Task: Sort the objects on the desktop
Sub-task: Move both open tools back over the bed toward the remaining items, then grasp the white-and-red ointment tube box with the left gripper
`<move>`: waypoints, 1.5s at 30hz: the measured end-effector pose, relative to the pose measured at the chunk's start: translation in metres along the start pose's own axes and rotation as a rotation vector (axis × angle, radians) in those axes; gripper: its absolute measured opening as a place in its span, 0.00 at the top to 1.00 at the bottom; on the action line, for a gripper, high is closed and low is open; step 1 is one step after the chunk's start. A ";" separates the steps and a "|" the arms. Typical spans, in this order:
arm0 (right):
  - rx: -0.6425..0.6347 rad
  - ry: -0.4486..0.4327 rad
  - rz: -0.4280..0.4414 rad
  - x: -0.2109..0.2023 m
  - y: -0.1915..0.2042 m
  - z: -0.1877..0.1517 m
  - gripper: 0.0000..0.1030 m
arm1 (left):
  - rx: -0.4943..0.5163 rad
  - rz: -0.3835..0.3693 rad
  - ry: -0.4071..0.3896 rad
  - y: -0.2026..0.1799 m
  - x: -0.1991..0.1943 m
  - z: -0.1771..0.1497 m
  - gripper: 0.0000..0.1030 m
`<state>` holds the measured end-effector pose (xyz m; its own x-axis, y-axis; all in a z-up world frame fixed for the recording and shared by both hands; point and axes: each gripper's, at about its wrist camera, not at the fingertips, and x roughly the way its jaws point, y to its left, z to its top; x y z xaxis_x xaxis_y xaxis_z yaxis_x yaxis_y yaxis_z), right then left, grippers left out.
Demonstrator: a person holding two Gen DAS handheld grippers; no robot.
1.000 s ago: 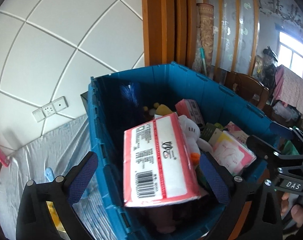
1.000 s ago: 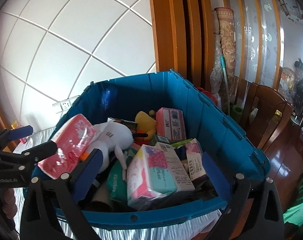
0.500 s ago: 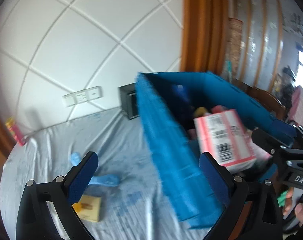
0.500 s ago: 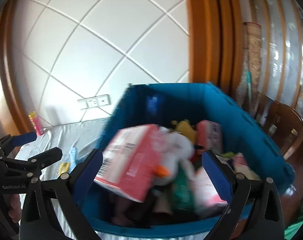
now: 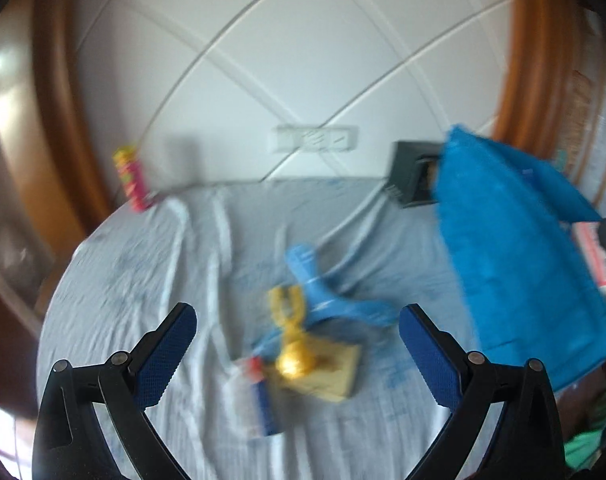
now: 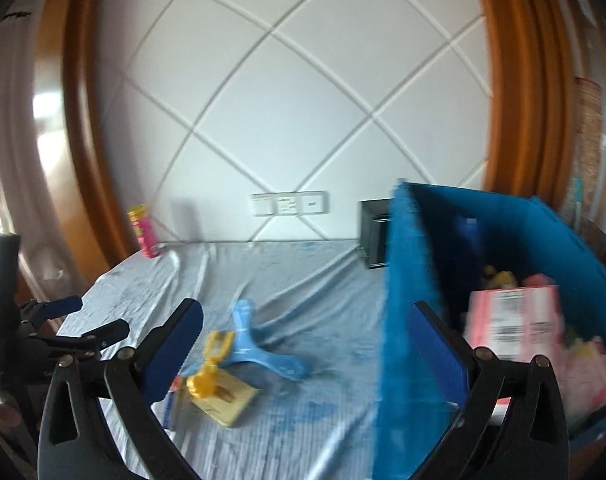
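My left gripper (image 5: 297, 354) is open and empty above the grey tablecloth (image 5: 151, 280). Below it lie a yellow toy (image 5: 293, 354) on a pale yellow card (image 5: 339, 372), a blue three-armed plastic piece (image 5: 323, 300) and a small blue-and-white packet (image 5: 259, 404). My right gripper (image 6: 303, 358) is open and empty, level with the near wall of the blue crate (image 6: 415, 320). The crate also shows in the left wrist view (image 5: 515, 264). A pink tissue pack (image 6: 511, 328) lies on top inside it. The left gripper shows in the right wrist view (image 6: 91, 320), and the same yellow toy (image 6: 205, 380) and blue piece (image 6: 255, 344).
A pink and yellow tube (image 5: 133, 182) stands at the table's far left edge by the wall. A dark box (image 5: 413, 178) stands behind the crate. A wall socket strip (image 5: 315, 138) is at the back. Wooden frames flank the white wall.
Both grippers have swung left, away from the crate and over the tablecloth. The pink tissue pack that sat between my left fingers now lies in the crate. Both views are blurred by motion.
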<state>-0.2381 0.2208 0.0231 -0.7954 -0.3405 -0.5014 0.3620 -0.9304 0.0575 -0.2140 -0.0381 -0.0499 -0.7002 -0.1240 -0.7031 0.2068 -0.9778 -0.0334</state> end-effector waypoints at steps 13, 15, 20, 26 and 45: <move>0.052 0.366 0.050 0.124 0.082 -0.100 0.00 | -0.016 0.041 0.297 0.091 0.100 -0.089 0.01; 0.051 0.427 0.054 0.138 0.087 -0.118 0.00 | -0.010 0.027 0.338 0.085 0.116 -0.101 0.01; 0.053 0.550 0.070 0.174 0.089 -0.156 0.00 | -0.008 0.004 0.421 0.065 0.152 -0.127 0.01; 0.062 0.629 0.083 0.207 0.077 -0.183 0.00 | -0.058 0.023 0.472 0.049 0.192 -0.142 0.17; -0.009 0.686 0.218 0.262 0.089 -0.183 0.20 | -0.120 0.069 0.501 0.044 0.207 -0.151 0.62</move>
<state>-0.3252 0.0733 -0.2616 -0.2215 -0.3537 -0.9088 0.4839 -0.8489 0.2125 -0.2466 -0.0810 -0.3041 -0.2755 -0.0629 -0.9592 0.3387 -0.9402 -0.0356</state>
